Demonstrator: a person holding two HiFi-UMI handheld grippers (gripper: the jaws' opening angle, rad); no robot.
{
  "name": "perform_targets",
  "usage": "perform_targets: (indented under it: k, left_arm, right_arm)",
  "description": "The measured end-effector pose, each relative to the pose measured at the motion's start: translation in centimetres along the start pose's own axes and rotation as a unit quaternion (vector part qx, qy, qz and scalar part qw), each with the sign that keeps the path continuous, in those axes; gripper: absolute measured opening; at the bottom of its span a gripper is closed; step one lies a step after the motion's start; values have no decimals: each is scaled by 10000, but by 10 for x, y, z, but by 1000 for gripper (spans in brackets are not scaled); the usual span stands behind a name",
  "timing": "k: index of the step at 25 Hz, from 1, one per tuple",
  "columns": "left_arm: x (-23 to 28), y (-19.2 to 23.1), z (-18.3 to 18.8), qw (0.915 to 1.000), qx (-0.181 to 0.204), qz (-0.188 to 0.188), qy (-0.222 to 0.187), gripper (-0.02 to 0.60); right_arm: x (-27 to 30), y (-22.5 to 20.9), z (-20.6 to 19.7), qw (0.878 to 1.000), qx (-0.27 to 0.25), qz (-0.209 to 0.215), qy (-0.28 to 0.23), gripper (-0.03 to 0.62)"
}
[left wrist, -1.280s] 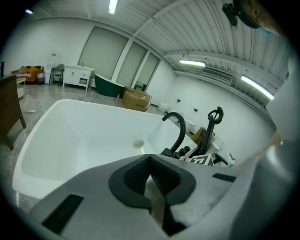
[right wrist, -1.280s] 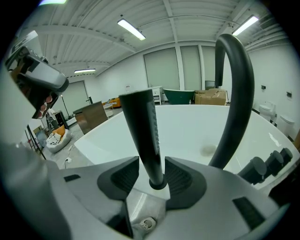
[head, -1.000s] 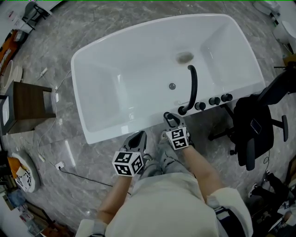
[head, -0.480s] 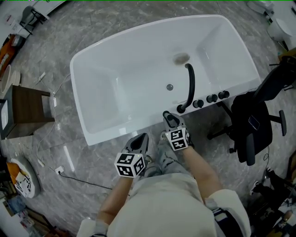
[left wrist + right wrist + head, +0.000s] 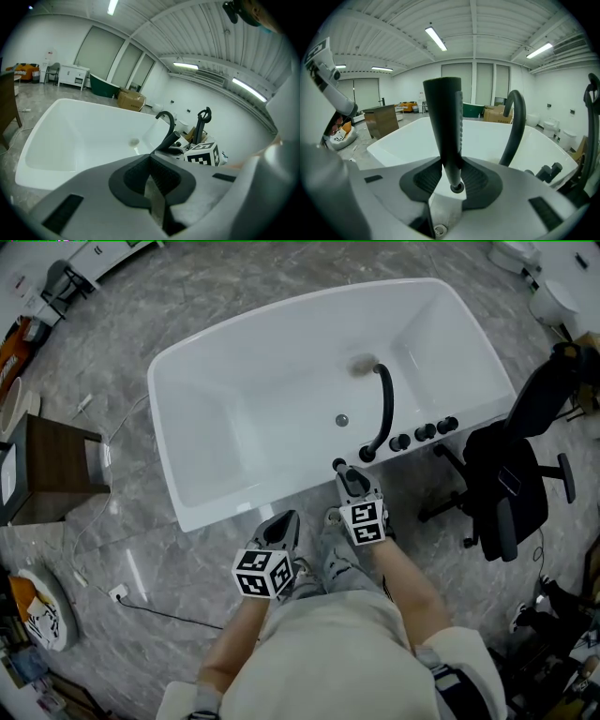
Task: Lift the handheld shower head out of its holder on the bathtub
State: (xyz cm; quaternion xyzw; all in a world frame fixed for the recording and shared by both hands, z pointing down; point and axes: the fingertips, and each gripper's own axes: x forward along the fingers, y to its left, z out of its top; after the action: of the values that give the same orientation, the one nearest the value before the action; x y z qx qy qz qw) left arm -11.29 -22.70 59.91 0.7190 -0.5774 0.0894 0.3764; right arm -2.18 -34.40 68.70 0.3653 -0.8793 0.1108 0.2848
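Note:
The white bathtub lies below me, its black curved spout and black knobs on the near right rim. My right gripper is over that rim, left of the spout's base, shut on the black handheld shower head. In the right gripper view the shower head stands upright between the pads of the right gripper, with the spout behind it. My left gripper hangs beside the tub's near wall. Its pads meet with nothing held, as the left gripper shows in its own view.
A black office chair stands right of the tub, close to the knobs. A dark wooden cabinet sits at the left, and a cable runs over the grey marble floor. The person's legs are between both grippers.
The right gripper has come up a little with the shower head in it. The left gripper has drifted slightly alongside the tub wall.

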Motion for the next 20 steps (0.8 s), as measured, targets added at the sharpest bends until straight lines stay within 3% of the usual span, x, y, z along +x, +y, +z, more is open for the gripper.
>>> perform_targets:
  k: [20]
  left_arm:
    - [-81,-17,-33,9992,-9,-160,-360,20]
  right_arm:
    - [-105,36,46,9956,-227,-583,-702,135]
